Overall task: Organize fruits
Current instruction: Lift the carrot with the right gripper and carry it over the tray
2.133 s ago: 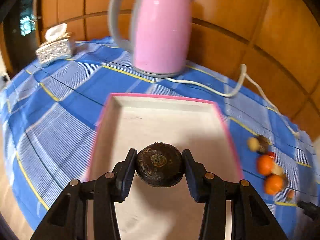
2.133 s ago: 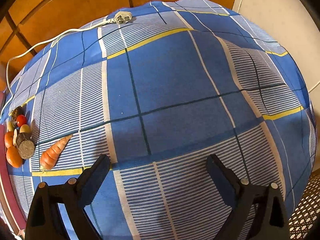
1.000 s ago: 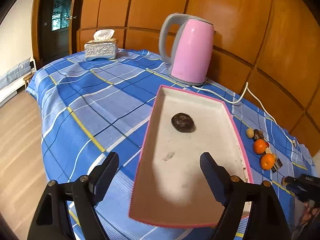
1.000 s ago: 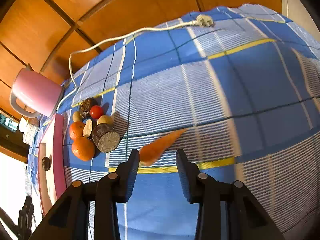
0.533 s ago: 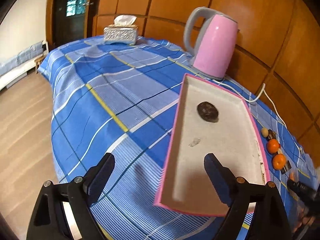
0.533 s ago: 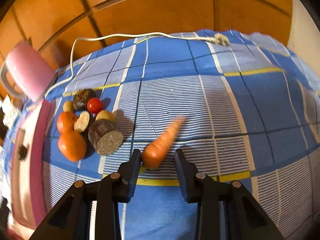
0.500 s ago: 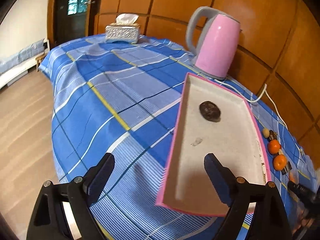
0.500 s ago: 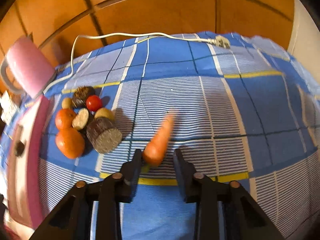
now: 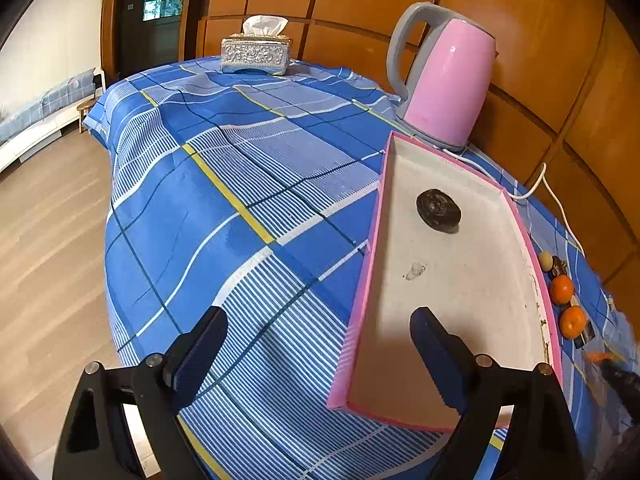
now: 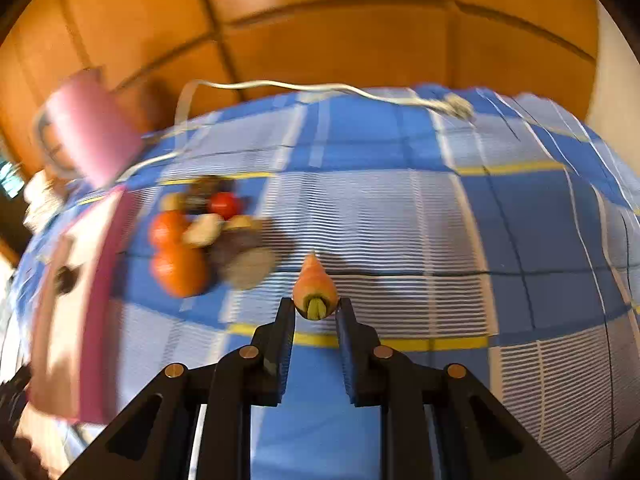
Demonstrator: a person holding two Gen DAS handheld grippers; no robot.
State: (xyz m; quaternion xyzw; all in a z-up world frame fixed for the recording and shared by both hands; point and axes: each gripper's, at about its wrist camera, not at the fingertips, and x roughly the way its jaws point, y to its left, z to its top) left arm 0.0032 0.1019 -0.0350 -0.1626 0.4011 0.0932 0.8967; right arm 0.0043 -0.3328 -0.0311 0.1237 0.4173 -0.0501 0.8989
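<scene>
My right gripper (image 10: pixel 315 312) is shut on an orange carrot (image 10: pixel 315 285), stem end toward the camera, held above the blue checked cloth. A pile of fruit lies to its left: two oranges (image 10: pixel 176 268), a red tomato (image 10: pixel 222 205), a dark cut round piece (image 10: pixel 245 267) and small pale pieces. The pink-rimmed white tray (image 9: pixel 472 280) holds one dark round fruit (image 9: pixel 438 211). My left gripper (image 9: pixel 320 344) is open and empty, over the tray's near left edge. The oranges (image 9: pixel 562 289) show right of the tray.
A pink electric kettle (image 9: pixel 448 80) stands behind the tray, its white cord (image 10: pixel 304 87) running across the cloth to a plug. A silver tissue box (image 9: pixel 254 55) sits at the far end of the table. Wooden wall panels stand behind; wooden floor lies to the left.
My right gripper has closed on the carrot and lifted it, swinging so the carrot points away. My left gripper has barely moved and stays open.
</scene>
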